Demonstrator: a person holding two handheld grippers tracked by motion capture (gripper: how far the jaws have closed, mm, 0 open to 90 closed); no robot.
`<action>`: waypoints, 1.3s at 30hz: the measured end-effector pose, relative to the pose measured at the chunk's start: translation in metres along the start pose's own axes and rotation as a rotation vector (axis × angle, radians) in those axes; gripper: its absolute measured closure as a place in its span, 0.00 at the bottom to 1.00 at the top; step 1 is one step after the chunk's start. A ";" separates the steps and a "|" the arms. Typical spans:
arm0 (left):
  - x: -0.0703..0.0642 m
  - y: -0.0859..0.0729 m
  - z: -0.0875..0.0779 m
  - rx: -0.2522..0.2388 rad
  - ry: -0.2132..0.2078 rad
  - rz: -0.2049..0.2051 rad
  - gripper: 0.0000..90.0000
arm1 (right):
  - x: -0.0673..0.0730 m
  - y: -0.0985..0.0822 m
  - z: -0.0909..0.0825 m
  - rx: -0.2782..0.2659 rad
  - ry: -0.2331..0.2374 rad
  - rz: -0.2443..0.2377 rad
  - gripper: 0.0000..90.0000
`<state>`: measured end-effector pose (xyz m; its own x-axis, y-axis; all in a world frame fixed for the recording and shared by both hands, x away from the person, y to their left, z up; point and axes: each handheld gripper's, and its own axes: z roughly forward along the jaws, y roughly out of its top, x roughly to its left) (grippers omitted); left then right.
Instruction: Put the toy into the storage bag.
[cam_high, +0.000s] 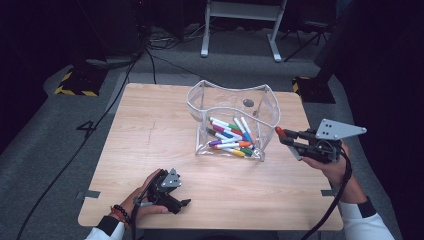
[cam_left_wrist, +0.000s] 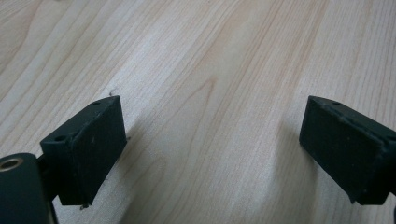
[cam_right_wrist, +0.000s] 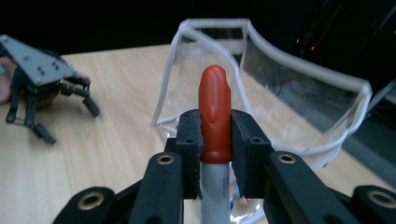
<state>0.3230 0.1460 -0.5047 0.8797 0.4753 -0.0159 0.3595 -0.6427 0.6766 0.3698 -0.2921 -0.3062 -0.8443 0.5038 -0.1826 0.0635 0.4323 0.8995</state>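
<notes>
Now your right tool (cam_right_wrist: 215, 154) clamps an orange-capped marker (cam_right_wrist: 215, 116) beside the clear pouch (cam_high: 232, 102) near the table's right edge, likely for dropping in; your left tool (cam_high: 167, 192) rests apart-jawed at the near edge.

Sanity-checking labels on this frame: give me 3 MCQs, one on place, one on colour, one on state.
1. Where is the clear pouch?
A. mid-table, toward the far edge
B. on the floor
C. under the left gripper

2. What colour is the cap of the marker in the right gripper?
A. blue
B. orange-red
C. green

3. How do the left gripper jaws stand?
A. shut on a marker
B. shut on nothing
C. open above bare table

A: the high view shows it there. B: the cap shows orange-red. C: wood shows between the jaws.
</notes>
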 end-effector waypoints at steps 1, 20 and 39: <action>0.000 0.000 0.000 0.000 0.000 0.000 0.08 | -0.001 0.007 0.001 -0.005 -0.002 -0.010 0.83; 0.000 0.000 0.000 0.000 0.000 0.000 0.08 | -0.044 0.076 0.076 0.076 0.003 -0.045 0.83; 0.000 0.000 0.000 0.001 0.001 0.000 0.08 | -0.067 0.058 0.163 0.377 -0.012 0.010 0.83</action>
<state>0.3230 0.1460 -0.5047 0.8796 0.4755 -0.0150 0.3593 -0.6433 0.6761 0.5169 -0.1793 -0.3067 -0.8367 0.5170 -0.1809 0.2649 0.6710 0.6925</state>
